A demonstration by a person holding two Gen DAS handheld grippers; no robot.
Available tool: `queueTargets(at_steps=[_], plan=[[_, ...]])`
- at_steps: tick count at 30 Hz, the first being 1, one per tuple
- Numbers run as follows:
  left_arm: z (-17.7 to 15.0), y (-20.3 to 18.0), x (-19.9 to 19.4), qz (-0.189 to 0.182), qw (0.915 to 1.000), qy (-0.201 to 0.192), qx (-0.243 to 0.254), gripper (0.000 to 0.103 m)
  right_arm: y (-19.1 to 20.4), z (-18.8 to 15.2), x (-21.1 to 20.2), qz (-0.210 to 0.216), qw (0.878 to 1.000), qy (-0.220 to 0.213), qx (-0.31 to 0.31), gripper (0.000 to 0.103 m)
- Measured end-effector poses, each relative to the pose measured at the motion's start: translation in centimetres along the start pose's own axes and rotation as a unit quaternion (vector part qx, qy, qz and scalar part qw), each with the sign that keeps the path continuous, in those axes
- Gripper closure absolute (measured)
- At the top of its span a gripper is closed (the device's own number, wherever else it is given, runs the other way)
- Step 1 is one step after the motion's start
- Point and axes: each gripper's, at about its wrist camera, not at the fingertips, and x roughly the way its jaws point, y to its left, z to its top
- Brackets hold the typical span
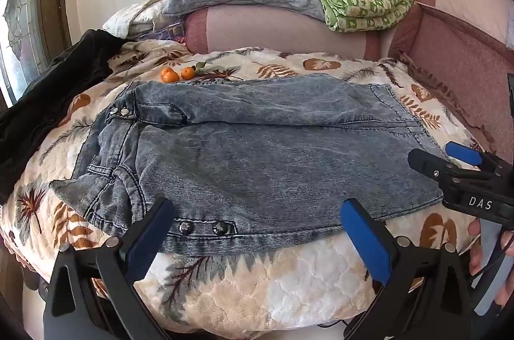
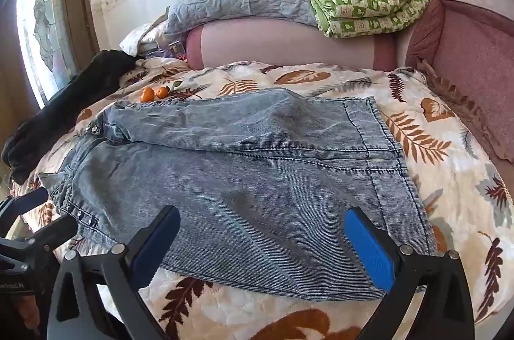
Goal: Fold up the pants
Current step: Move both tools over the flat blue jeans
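I have both claws standing wide with nothing between the pads. The left claw (image 1: 257, 230) hovers over the near waistband edge of the pants (image 1: 257, 147), above the two dark snaps; the right claw (image 2: 261, 240) hovers over the near edge closer to the leg hems. The pants lie flat across the bed (image 1: 225, 285) on its leaf-print blanket, waist to the left, hems to the right, apparently already doubled leg over leg.

Failure points I judge from here:

1. Blanket capture. The blanket is plush and lies directly under the denim edge. A pad driven too deep would likely pinch blanket with denim, and the lift would drag the bedding.
2. Single-layer grip. The near edge appears to be stacked layers. Catching only the top one would peel the legs apart instead of folding them.
3. Uneven lift. If one claw rises ahead of the other, the fold line skews.
4. Waist bulk. The left end is bunched and wrinkled; folding over it may leave a lump.
5. Obstruction. Two oranges (image 1: 176, 74) sit just beyond the far edge; a dark garment (image 1: 54, 89) lies at the left.
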Motion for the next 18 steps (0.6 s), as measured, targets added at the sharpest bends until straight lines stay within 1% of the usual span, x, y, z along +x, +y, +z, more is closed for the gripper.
queueTargets(at_steps=[1,2,5,11,18], plan=[[0.1,0.0,0.1,0.001,1.0,0.001,-0.001,0.0,0.0,0.0,0.0,0.001,1.0,0.0,0.001,0.0],[0.0,-0.2,-0.2,0.01,0.9999,-0.008,0.012,0.0,0.0,0.1,0.0,0.002,1.0,0.0,0.002,0.0],[-0.5,0.4,-0.2,0.003,0.9998,-0.019,0.005,0.0,0.2,0.2,0.1,0.003,1.0,-0.001,-0.001,0.0],[-0.8,0.9,0.2,0.003,0.9999,-0.017,-0.002,0.0,1.4,-0.3,1.1,0.003,1.0,0.007,-0.019,0.0],[-1.0,1.4,0.7,0.0,0.9999,-0.012,-0.005,0.0,1.9,-0.4,1.1,-0.002,0.999,0.013,-0.035,0.0]])
